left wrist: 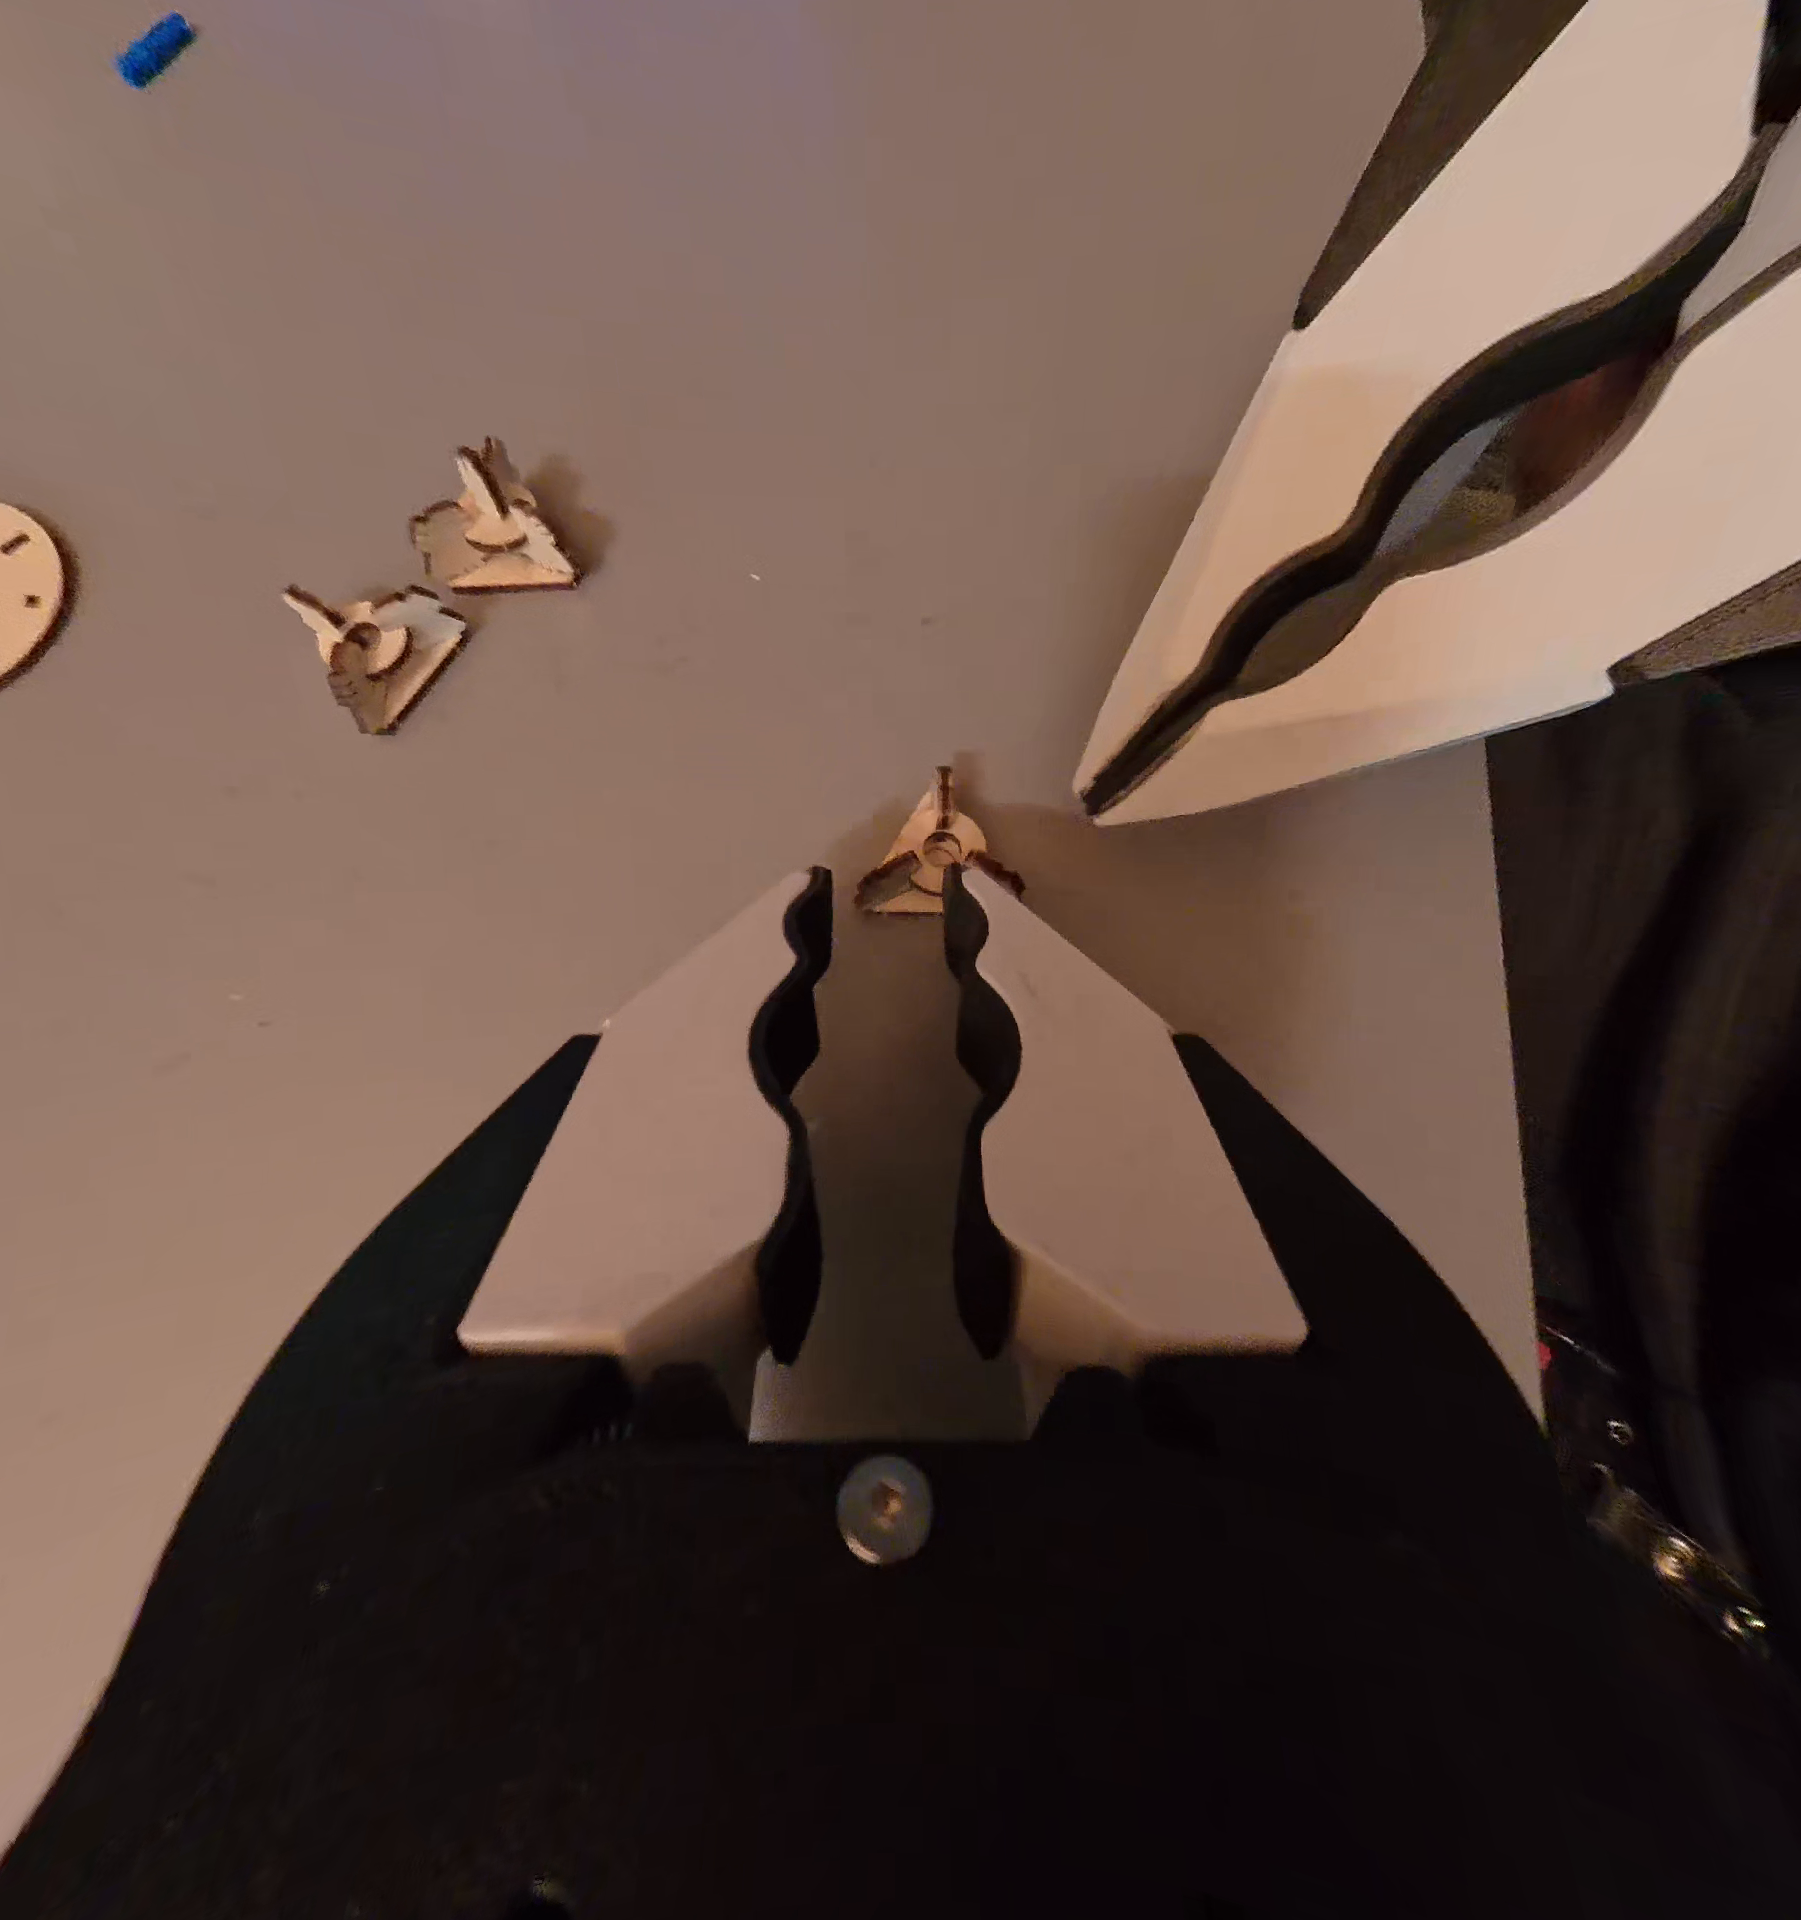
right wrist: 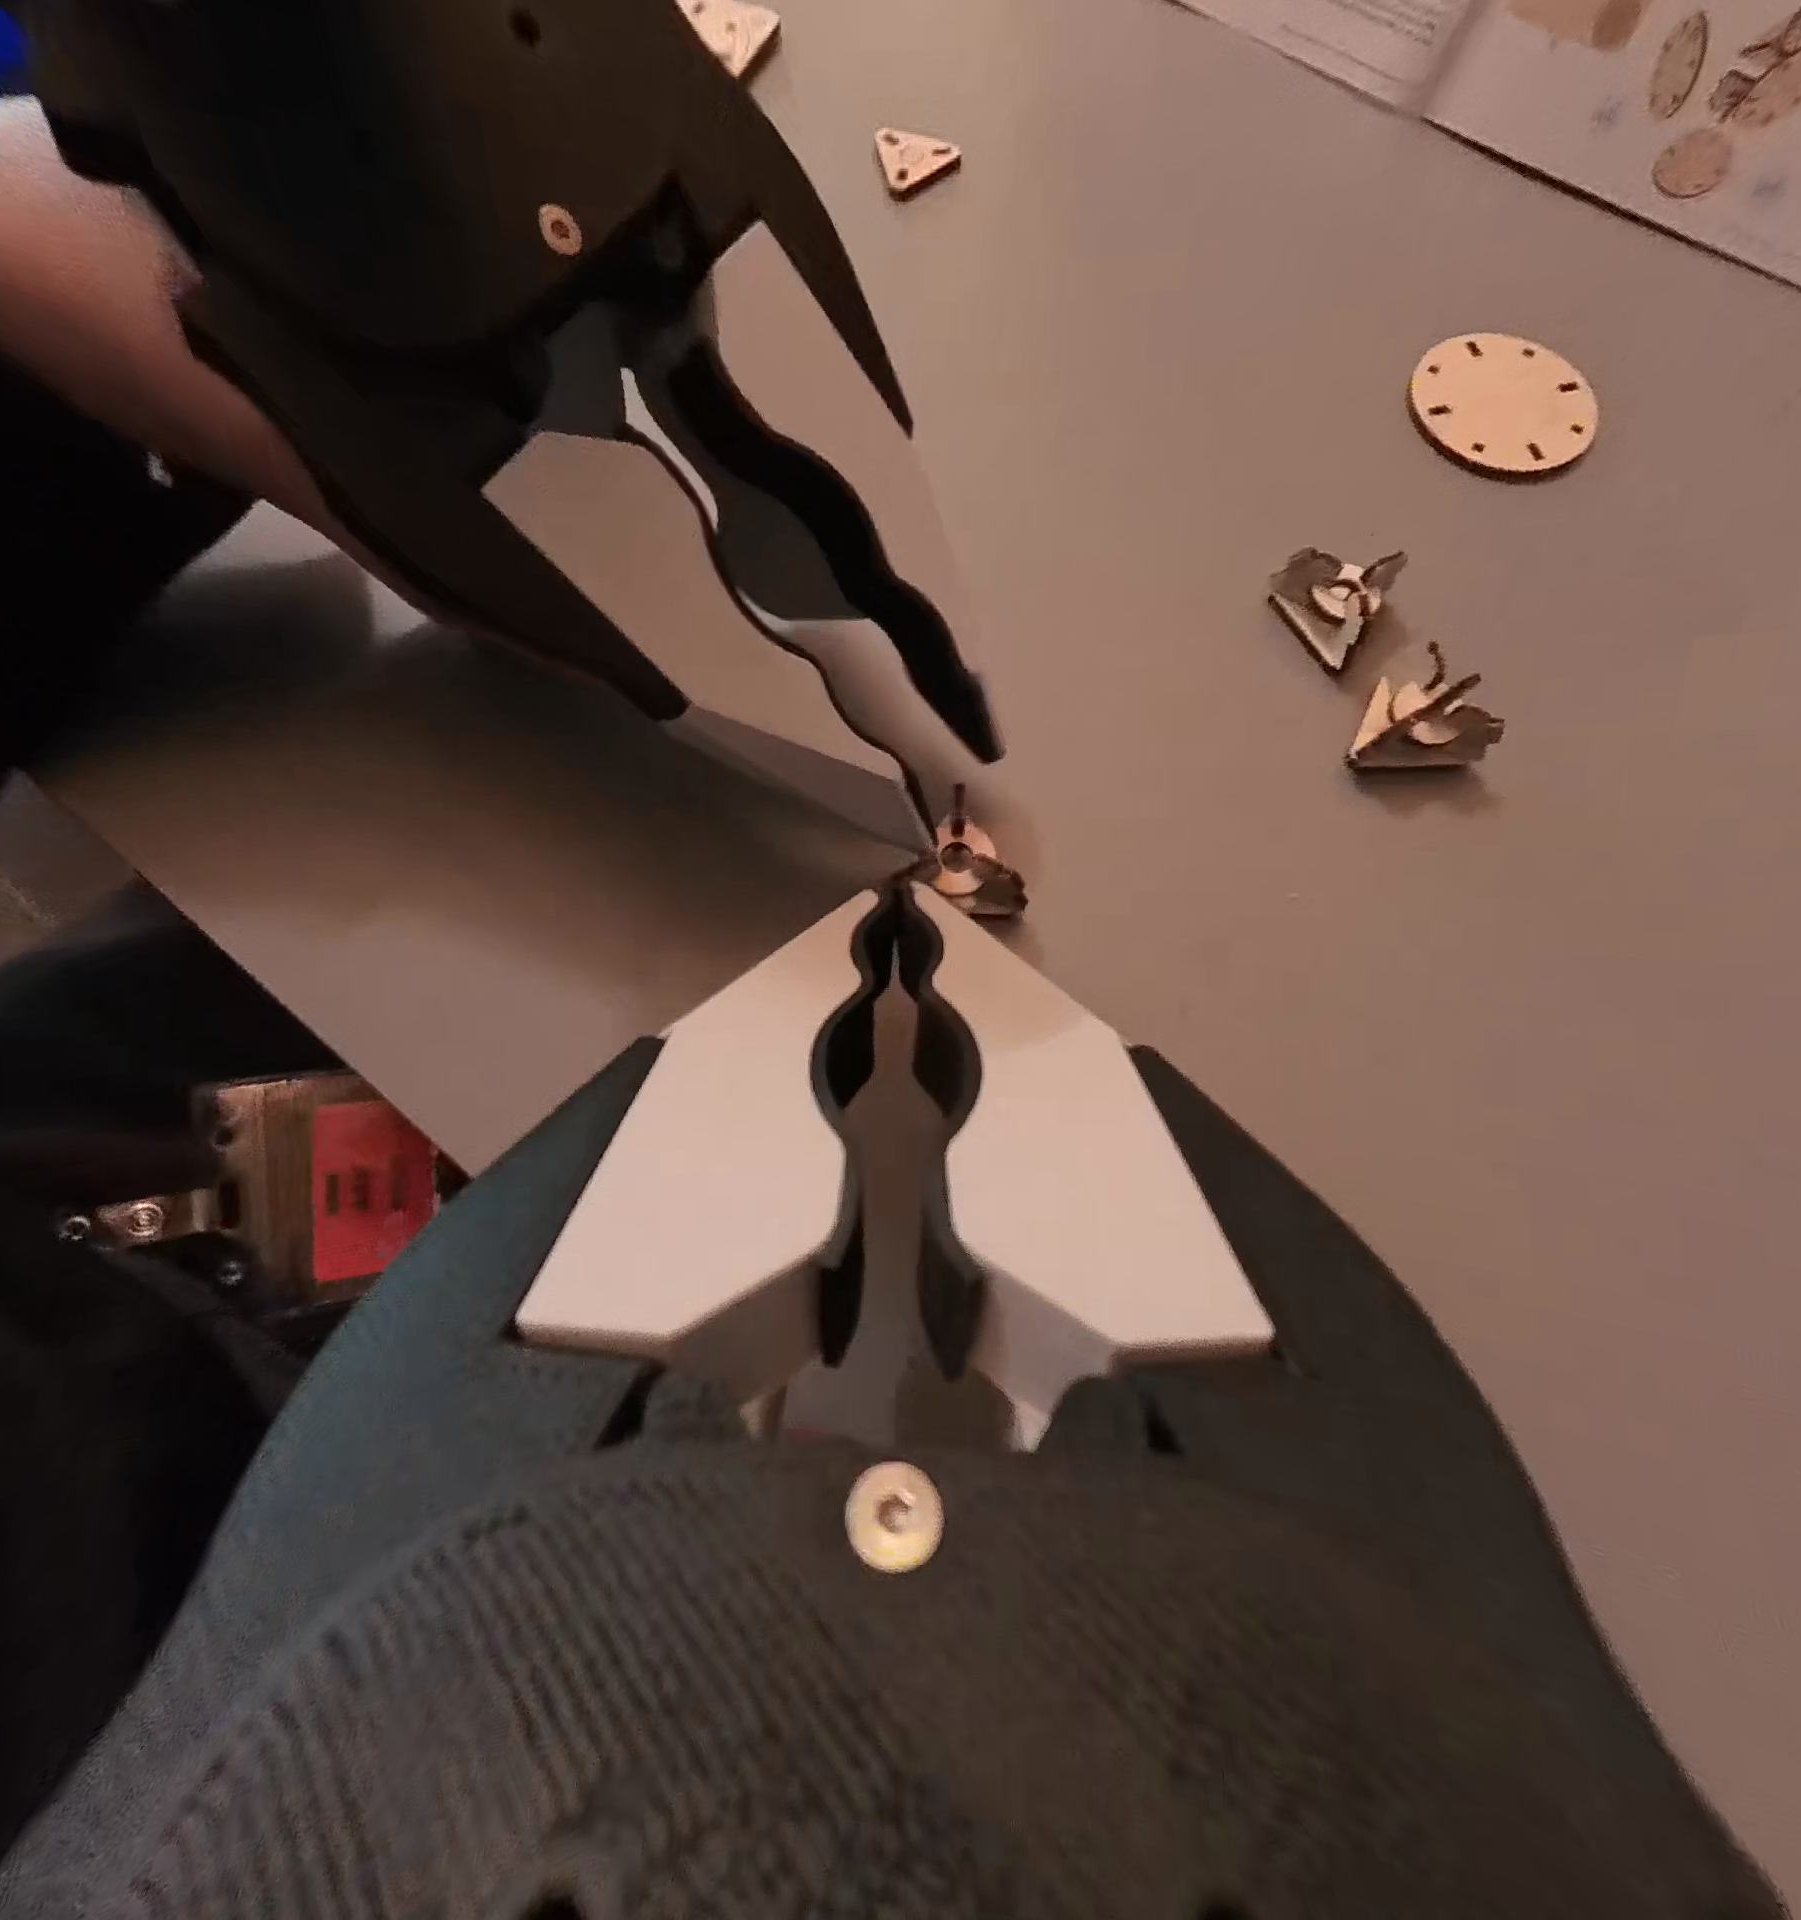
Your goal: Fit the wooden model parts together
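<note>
Together, the two views show one small wooden piece flanked by two grippers on a grey tabletop.

Central piece: a small triangular wooden assembly with thin fins slotted upright around a round hub; it rests flat on the tabletop near its front edge, where both grippers can reach it.

Left gripper: jaws spread, nothing pinched. Its right fingertip lies over the assembly's near corner; whether it touches cannot be told. The left fingertip stands clear of the piece, with bare tabletop between the pads.

Right gripper: jaws pressed together, nothing visible between them. The tip sits just beside the assembly; contact cannot be told. In the left wrist view it comes in from the upper right, its point near the piece but apart from it.

Finished-looking pieces: two similar finned wooden triangles lie side by side, well apart from the grippers, seemingly set aside together.

Disc: a round wooden plate with short slots around its rim lies flat farther out.

Flat triangle: a plain wooden triangle without fins lies beyond the left gripper's body.

Other items: a small blue block at the far side; a printed sheet at the far edge.
</note>
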A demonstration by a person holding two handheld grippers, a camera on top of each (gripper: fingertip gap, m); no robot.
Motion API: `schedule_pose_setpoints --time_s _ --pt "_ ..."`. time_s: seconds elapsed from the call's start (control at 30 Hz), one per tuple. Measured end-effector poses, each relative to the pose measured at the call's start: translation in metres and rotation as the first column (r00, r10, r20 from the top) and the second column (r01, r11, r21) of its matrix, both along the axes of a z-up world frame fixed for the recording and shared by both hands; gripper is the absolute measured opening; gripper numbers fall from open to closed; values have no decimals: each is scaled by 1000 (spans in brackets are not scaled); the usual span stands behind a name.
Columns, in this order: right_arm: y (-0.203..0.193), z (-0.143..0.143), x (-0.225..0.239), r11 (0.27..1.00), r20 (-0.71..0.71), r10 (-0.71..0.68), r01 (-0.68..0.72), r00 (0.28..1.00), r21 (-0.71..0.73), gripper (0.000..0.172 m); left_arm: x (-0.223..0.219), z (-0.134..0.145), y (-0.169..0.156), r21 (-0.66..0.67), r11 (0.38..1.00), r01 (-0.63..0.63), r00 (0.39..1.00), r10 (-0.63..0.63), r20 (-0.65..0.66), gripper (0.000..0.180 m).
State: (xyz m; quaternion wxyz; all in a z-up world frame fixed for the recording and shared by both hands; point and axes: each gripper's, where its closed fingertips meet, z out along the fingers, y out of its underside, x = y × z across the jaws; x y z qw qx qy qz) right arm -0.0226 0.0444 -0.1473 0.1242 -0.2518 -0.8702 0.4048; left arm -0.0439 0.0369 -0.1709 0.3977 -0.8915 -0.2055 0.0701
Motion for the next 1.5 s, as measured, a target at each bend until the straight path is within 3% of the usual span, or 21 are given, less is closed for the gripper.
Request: schedule_pose_setpoints --time_s 0.13,0.27,0.57,0.73,0.9,1.23,1.5 --pt "5 5 -6 1000 4 -2 2 1000 -6 0 7 -1 -1 11 997 -71 987 69 149 5" --pt "5 9 -4 999 19 7 -6 1000 -32 0 16 5 0 51 996 -69 972 56 229 6" --pt "-1 -4 11 993 -41 62 -58 997 104 0 -3 10 -7 87 988 -130 980 115 164 19" --pt "0 -5 6 994 35 66 -68 997 82 0 0 4 -7 66 992 -111 980 98 172 20" --pt "11 -6 -4 983 75 82 -93 994 158 0 4 3 -8 61 996 -59 986 49 158 19" --pt "-7 2 -14 933 123 191 -220 974 286 0 11 -10 -4 -5 1000 9 992 -8 129 22" --pt "-16 10 -17 915 89 218 -235 972 327 0 0 11 -11 83 996 -25 997 20 70 18"
